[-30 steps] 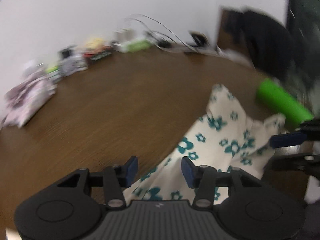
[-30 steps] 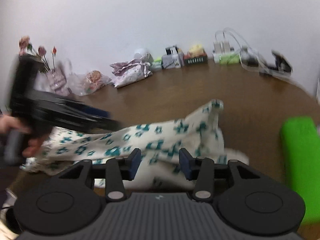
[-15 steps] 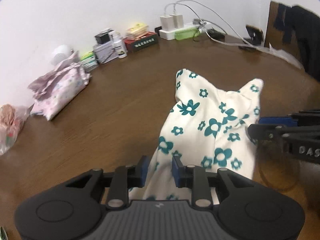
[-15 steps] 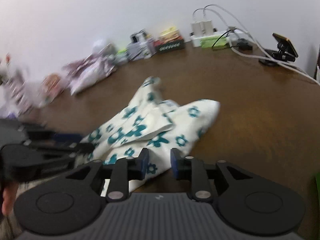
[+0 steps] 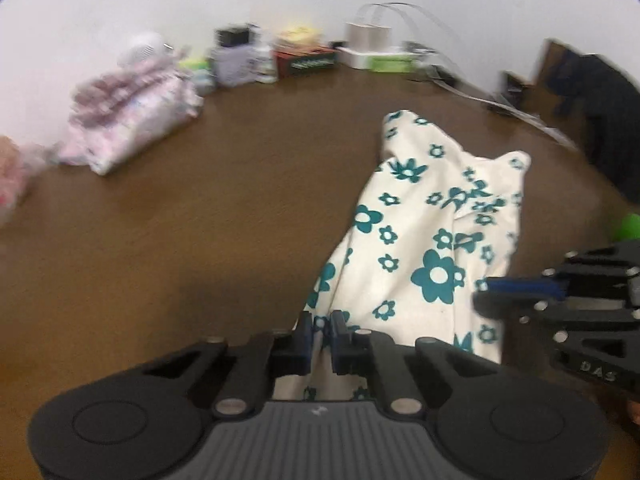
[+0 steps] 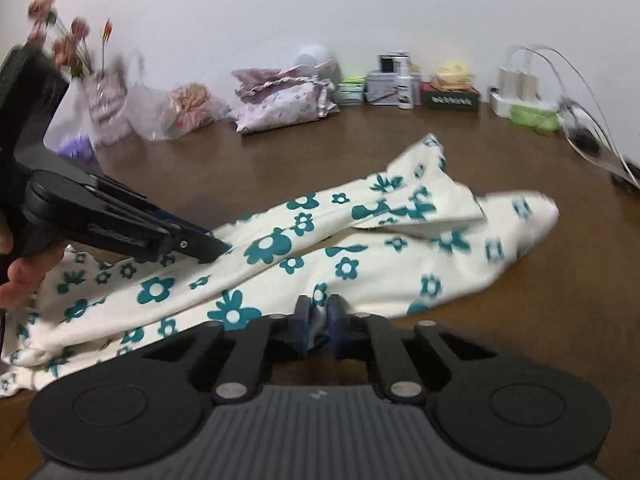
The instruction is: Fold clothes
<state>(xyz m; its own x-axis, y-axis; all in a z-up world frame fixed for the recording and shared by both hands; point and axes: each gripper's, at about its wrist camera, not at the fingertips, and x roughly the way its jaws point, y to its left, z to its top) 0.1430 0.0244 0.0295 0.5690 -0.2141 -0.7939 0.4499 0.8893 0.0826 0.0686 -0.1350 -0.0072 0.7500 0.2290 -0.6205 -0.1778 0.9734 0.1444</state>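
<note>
Here, my left gripper (image 5: 320, 334) pinches the floral garment (image 6: 360, 248) edge | my right gripper (image 6: 318, 326) clamps its near hem at 6 o'clock | garment on table (image 6: 560, 300), legs toward 1 o'clock | fold apparently just beginning; most remains.

- We see a plain white wall (image 6: 280, 8) behind a dark brown wood-grain table (image 6: 560, 300).
- Along the table's far edge, against the wall, we find clutter: a vase of dried flowers (image 6: 100, 92), a clear bag (image 6: 176, 112), a floral pouch (image 6: 280, 104), small boxes (image 6: 452, 94) and a white power strip (image 6: 516, 98) with cables (image 6: 580, 88).
- In the left view we make out a dark shape (image 5: 600, 108) at the far right, too blurred to identify.
- Light is soft and even.
</note>
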